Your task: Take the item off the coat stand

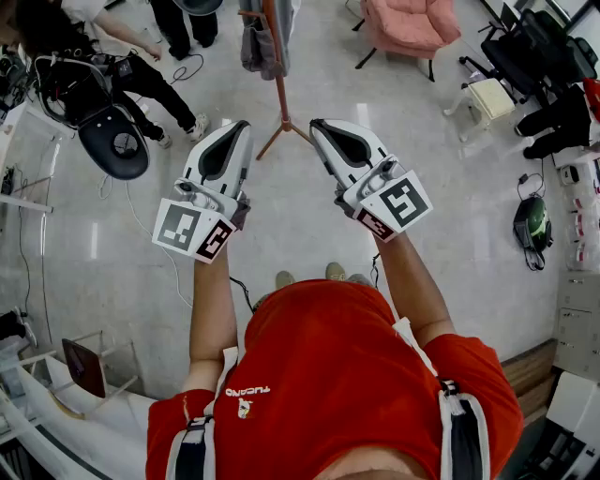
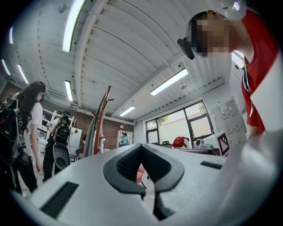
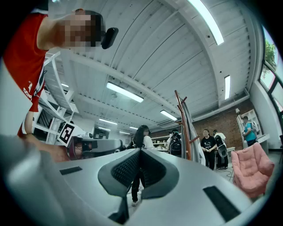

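A wooden coat stand [image 1: 279, 75] rises at the top centre of the head view, and a grey garment [image 1: 253, 42] hangs on it. My left gripper [image 1: 241, 126] and my right gripper [image 1: 318, 125] are held side by side over the floor, short of the stand's feet. Both point toward it, shut and with nothing in them. In the left gripper view the stand [image 2: 101, 121] and the garment [image 2: 90, 137] are far off to the left, beyond the shut gripper [image 2: 141, 146]. The right gripper view has the stand [image 3: 181, 128] and the garment [image 3: 193, 134] to the right of the shut gripper [image 3: 139, 150].
Beyond the stand is a pink armchair [image 1: 412, 23]. People [image 1: 141, 75] and a black round machine [image 1: 114, 141] are at the far left, with cables on the floor. A white stool [image 1: 487, 94], a black office chair [image 1: 544, 47] and a green helmet [image 1: 534, 225] are on the right.
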Demonstrator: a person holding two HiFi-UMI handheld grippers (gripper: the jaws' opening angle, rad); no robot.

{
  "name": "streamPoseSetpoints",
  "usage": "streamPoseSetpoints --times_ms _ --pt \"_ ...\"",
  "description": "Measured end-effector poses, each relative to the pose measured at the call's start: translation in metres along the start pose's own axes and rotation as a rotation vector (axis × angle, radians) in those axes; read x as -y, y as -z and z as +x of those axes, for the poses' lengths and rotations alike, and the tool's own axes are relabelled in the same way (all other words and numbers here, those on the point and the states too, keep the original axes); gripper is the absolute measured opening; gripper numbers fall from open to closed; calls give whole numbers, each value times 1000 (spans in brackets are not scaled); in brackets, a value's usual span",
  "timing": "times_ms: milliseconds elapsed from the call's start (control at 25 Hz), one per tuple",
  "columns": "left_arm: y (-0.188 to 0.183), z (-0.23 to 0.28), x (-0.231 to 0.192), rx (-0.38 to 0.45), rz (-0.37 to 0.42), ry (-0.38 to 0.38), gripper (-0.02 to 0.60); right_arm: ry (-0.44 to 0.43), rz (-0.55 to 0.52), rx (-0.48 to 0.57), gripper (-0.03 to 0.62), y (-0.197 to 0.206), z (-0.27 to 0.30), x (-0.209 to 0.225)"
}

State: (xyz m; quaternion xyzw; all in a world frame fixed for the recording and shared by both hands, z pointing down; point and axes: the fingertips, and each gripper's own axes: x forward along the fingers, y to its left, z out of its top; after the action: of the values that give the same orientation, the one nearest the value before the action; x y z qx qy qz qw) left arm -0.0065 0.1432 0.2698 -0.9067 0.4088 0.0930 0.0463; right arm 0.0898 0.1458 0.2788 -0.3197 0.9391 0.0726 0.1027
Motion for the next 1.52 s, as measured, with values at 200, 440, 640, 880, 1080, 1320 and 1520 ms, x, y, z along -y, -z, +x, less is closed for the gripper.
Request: streamPoseSetpoints --times_ms 200,440,640,880,1080,1320,1520 --pt "-1 -14 -7 10 -1 -3 9 -16 11 9 25 3 6 -15" --pt "-2 -24 -24 5 -8 6 9 6 8 -1 25 8 21 -24" --pt "3 -37 -48 3 -23 13 9 22 1 -15 25 19 40 -36" --pt "-2 -56 -75 9 -40 18 9 48 -15 -28 25 17 60 -52" --pt "8 -43 -92 8 -50 11 9 52 -17 -40 25 27 70 -36" --pt "22 -19 -127 -14 -30 -14 9 55 -15 -29 25 41 97 -2" --pt "40 24 -162 -31 -22 -21 9 54 -17 -27 25 59 127 49"
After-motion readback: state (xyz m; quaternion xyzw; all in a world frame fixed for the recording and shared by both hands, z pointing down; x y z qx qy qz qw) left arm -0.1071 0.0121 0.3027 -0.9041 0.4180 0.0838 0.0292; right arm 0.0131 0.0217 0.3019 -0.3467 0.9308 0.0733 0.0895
